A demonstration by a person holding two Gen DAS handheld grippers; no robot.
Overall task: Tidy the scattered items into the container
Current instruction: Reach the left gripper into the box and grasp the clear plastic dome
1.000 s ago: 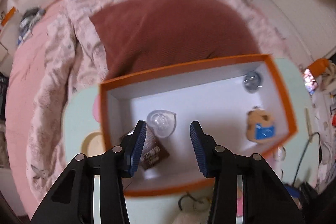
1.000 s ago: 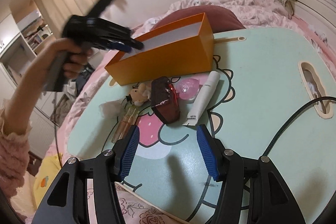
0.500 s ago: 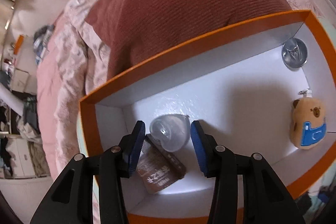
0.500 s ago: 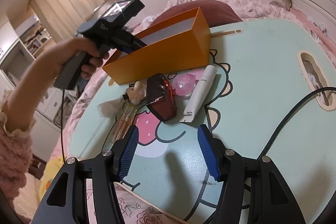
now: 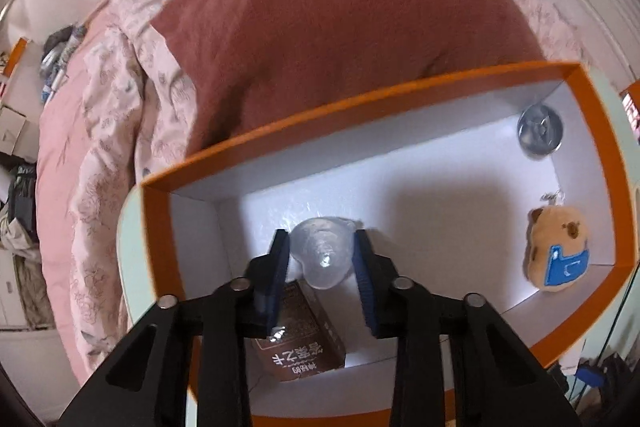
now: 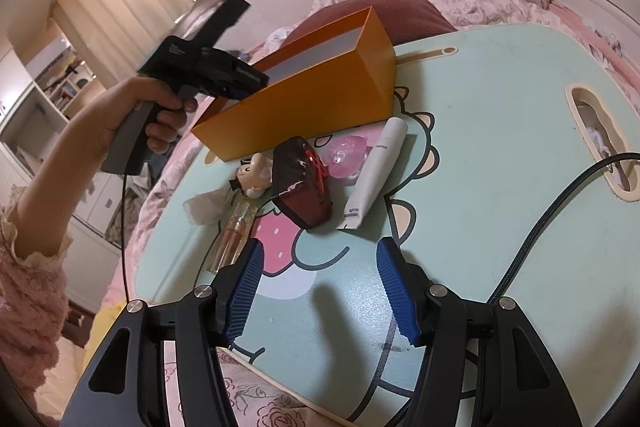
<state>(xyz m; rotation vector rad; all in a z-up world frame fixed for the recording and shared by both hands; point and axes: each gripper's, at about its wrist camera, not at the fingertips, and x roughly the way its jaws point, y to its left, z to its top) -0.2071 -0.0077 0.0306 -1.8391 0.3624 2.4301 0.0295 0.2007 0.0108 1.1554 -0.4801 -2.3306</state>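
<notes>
With my left gripper pinching a clear heart-shaped case low inside the orange box, I judged release came next, while my right gripper hung spread below the scattered white tube

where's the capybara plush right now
In the left wrist view, the capybara plush lies inside the orange box, against its right end wall, just below the round silver tin.

right claw hovers open over the table, scattered items beside the orange box.
</notes>
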